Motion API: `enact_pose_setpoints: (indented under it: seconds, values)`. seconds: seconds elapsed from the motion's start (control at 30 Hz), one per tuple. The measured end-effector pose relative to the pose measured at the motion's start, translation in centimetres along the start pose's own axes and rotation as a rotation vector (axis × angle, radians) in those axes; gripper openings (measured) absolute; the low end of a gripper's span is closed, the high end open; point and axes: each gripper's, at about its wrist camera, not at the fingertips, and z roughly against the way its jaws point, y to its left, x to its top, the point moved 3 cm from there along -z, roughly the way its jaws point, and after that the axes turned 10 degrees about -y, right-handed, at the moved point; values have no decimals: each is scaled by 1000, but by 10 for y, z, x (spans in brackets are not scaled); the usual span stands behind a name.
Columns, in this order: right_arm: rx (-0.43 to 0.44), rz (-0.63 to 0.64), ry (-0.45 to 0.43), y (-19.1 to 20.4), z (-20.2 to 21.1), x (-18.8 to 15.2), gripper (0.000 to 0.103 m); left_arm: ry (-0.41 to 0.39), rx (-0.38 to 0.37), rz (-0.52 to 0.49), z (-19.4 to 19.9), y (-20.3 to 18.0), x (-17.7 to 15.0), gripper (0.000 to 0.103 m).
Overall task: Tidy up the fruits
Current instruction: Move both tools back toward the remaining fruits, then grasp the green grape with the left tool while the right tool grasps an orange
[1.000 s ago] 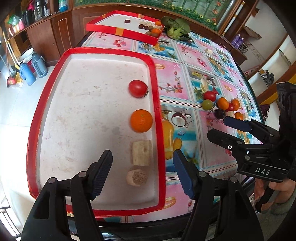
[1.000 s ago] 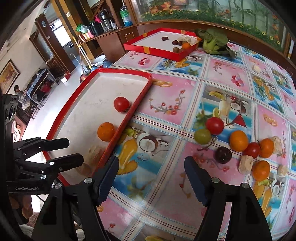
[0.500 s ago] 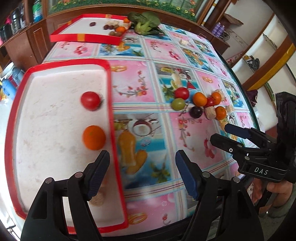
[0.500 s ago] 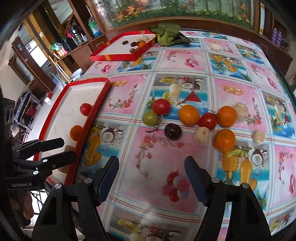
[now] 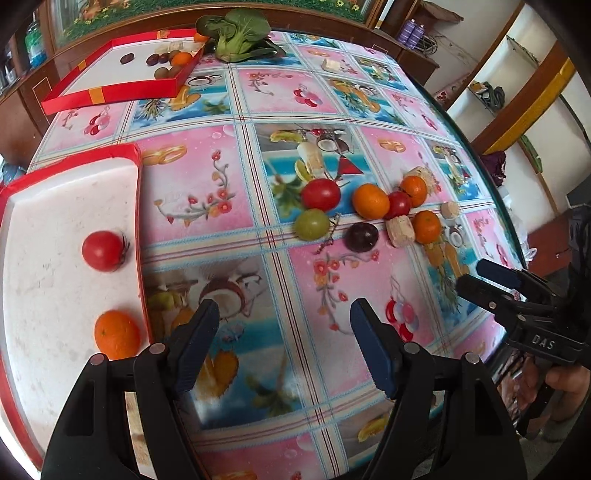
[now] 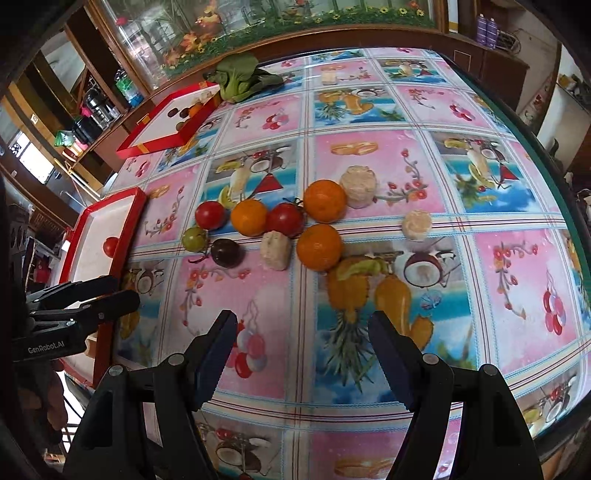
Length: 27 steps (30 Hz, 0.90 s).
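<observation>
Compared with a second ago, both wrist views have swung away from the red-rimmed white tray (image 5: pixel 55 206), which filled the left view then and now sits at that frame's left edge. The pile of loose fruit has come toward the centre of both views.

The left gripper (image 5: pixel 284 347) has its blue-padded jaws apart with nothing between them, over bare fruit-print tablecloth on the worktop (image 5: pixel 229 177). The fruit pile lies above and to the right of those jaws, well apart: a red tomato (image 5: pixel 320 194), a green tomato (image 5: pixel 312 224), a dark purple plum (image 5: pixel 362 237), an orange mandarin (image 5: pixel 370 201) and pale corn chunks (image 5: pixel 399 229). On the tray at left rest a second red tomato (image 5: pixel 103 251) and an orange (image 5: pixel 117 334).

The right gripper (image 6: pixel 303 350) is likewise spread wide and empty. In its view the pile sits above the jaws in mid-frame: plum (image 6: pixel 226 252), corn chunk (image 6: pixel 275 250) and a mandarin (image 6: pixel 319 246) nearest, none touching the pads.

A red cardboard box lid (image 5: pixel 110 92) with small fruit and a leafy green vegetable (image 5: pixel 236 31) lie at the upper left and top.
</observation>
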Motion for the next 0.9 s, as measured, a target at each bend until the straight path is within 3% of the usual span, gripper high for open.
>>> enact_pose_setpoints:
  seconds: [0.3, 0.5, 0.73, 0.9]
  values:
    - [-17, -32, -1, -19, 0, 2, 75, 13, 2, -6, -23, -3, 21, 73]
    - [1, -14, 12, -19, -5, 3, 74, 49, 8, -14, -41, -14, 27, 66]
    - [33, 11, 18, -18, -12, 11, 63, 80, 10, -3, -58, -17, 36, 62]
    - [47, 21, 33, -22, -24, 20, 56, 96, 23, -15, -66, -18, 40, 54]
